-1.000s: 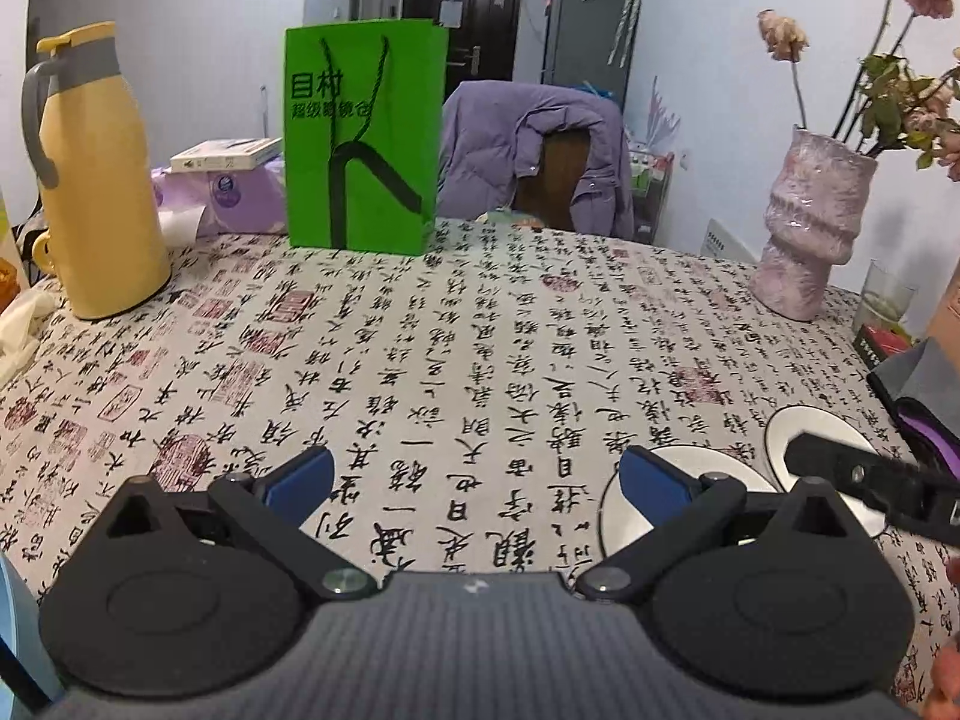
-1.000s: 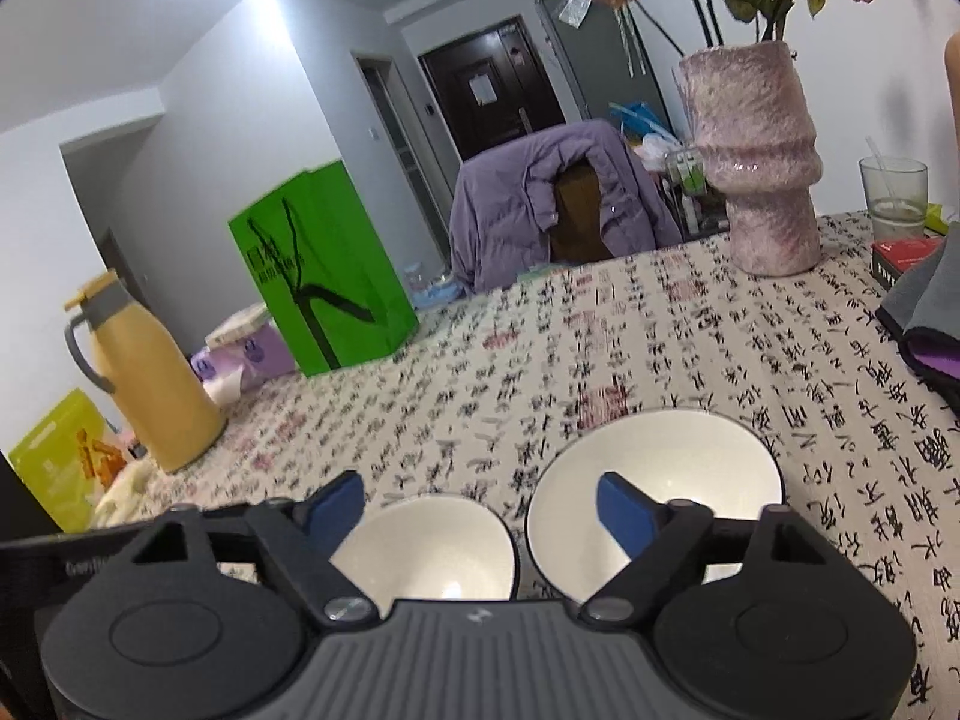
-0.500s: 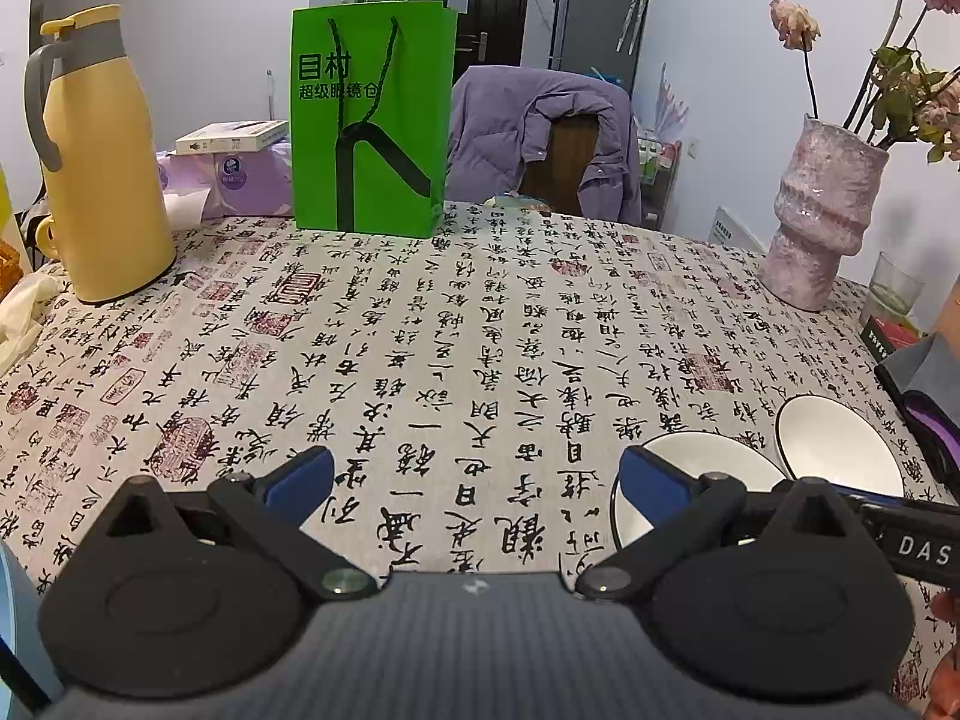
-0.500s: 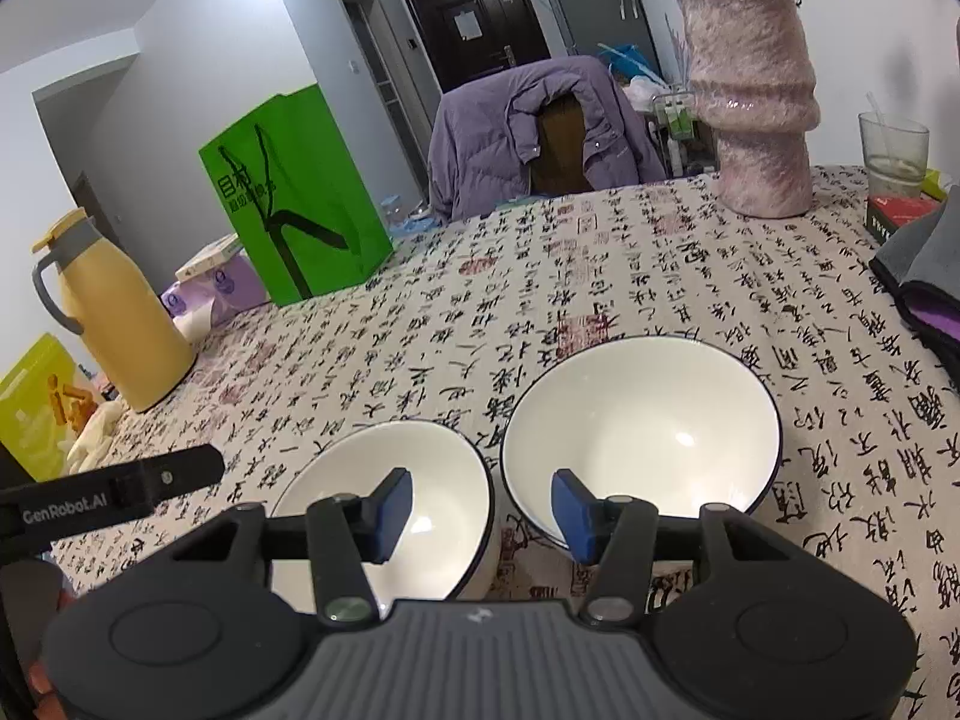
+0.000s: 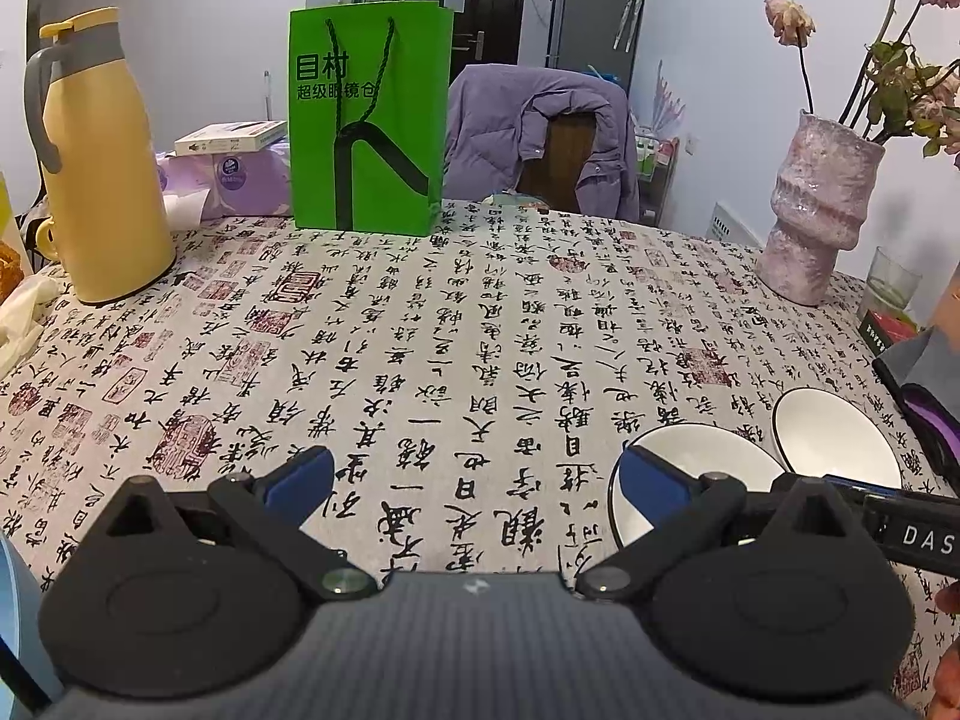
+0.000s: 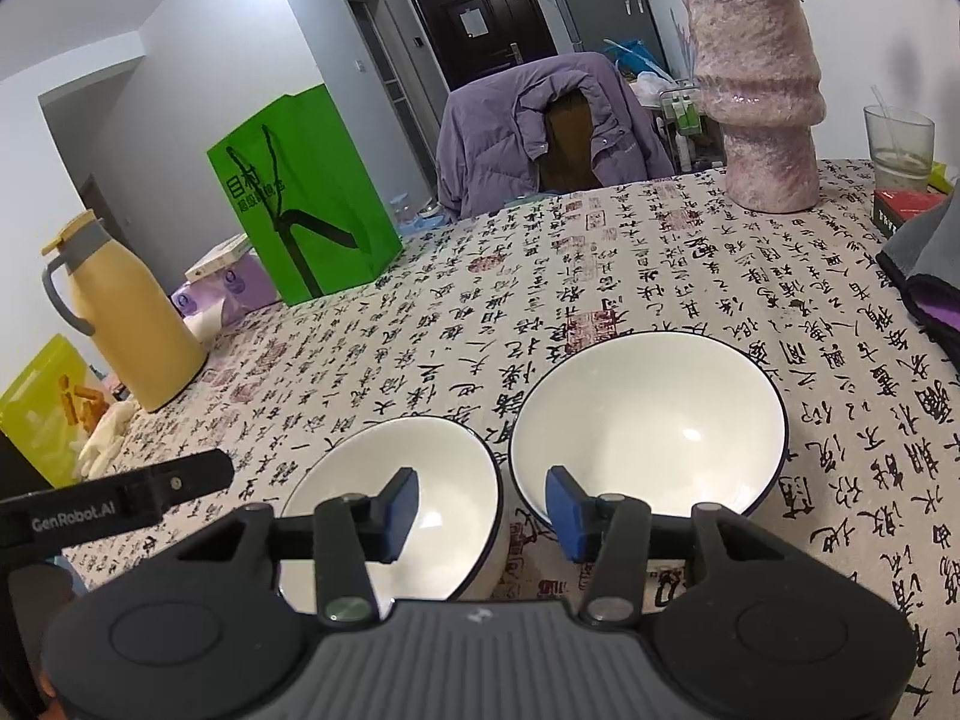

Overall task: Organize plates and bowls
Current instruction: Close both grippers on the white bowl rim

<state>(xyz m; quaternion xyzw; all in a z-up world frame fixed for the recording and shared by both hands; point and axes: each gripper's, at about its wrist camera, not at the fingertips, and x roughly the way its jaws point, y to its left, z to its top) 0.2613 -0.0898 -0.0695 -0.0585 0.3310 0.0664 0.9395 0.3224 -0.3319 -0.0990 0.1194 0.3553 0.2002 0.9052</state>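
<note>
Here both bowls sit upright, mouths up, side by side.

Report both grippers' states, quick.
Left gripper: open, empty, only patterned tablecloth between its fingers.
Right gripper: jaws closing around the right-hand rim of the smaller white ceramic bowl, pads not pressing on it yet.

Black claw, blue pads, silver screws.
</note>
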